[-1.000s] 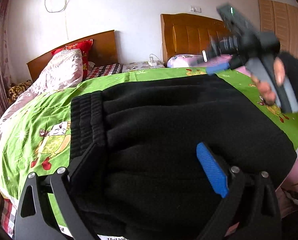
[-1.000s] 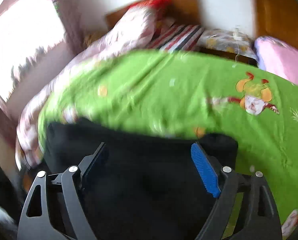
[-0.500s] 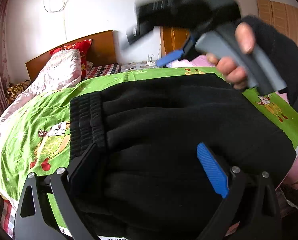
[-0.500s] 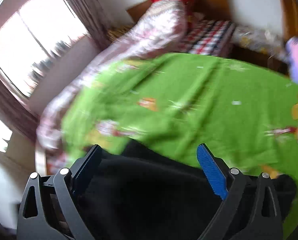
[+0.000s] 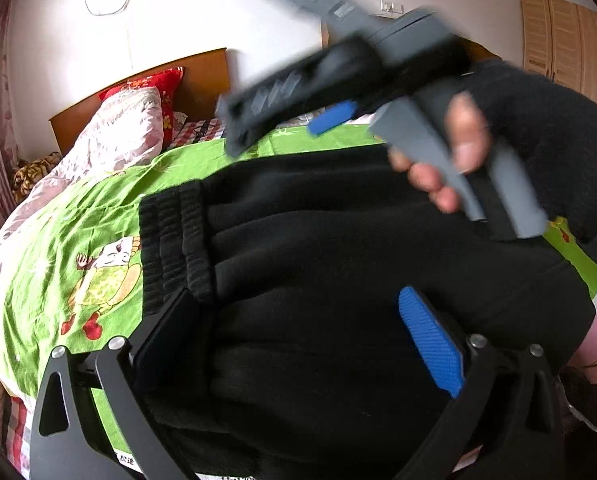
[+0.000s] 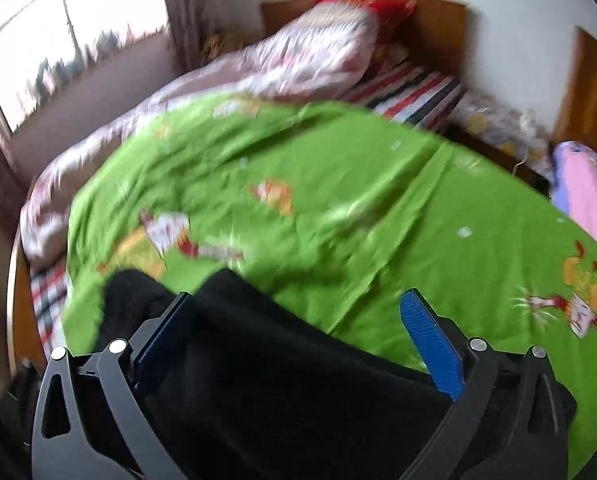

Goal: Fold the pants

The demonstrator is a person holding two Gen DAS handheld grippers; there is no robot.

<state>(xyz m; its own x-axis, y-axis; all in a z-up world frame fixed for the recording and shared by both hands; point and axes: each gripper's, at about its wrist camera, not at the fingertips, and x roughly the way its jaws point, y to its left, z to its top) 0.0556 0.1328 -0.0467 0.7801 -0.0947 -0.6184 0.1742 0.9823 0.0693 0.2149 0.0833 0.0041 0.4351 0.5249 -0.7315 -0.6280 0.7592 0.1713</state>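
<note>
Black fleece pants (image 5: 338, 264) are lying on the green cartoon-print bedspread (image 5: 70, 236), already bundled into a thick stack, with the ribbed elastic waistband (image 5: 174, 240) showing at the left end of the pile in the left wrist view.

Left gripper (image 5: 298, 340) is hovering low over the near part of the stack, jaws standing wide apart, black pad on one side and blue pad (image 5: 430, 344) on the other. Fabric is sitting under and between the fingers, but neither pad is pressing on it; nothing is clamped.

Right gripper (image 6: 298, 340) is passing over the far edge of the pants (image 6: 282, 400), pointing toward the pillows and the window. Its jaws are opening, close to their widest, with dark cloth below the gap and no pad contact that I can make out. The right wrist view is motion-blurred, so the exact edge position is uncertain. In the left view the person's hand (image 5: 454, 152), in a black fingerless glove, is gripping the grey handle.

Risks from here, as judgement:
- The fleece is bulky and springy; with neither tool holding, the top layer could be creeping open and losing alignment.
- A fast swing with spread fingers could be snagging a fold and dragging the stack across the slick bedspread.
- Closing on only the top layer would be peeling it off the pile.
</note>
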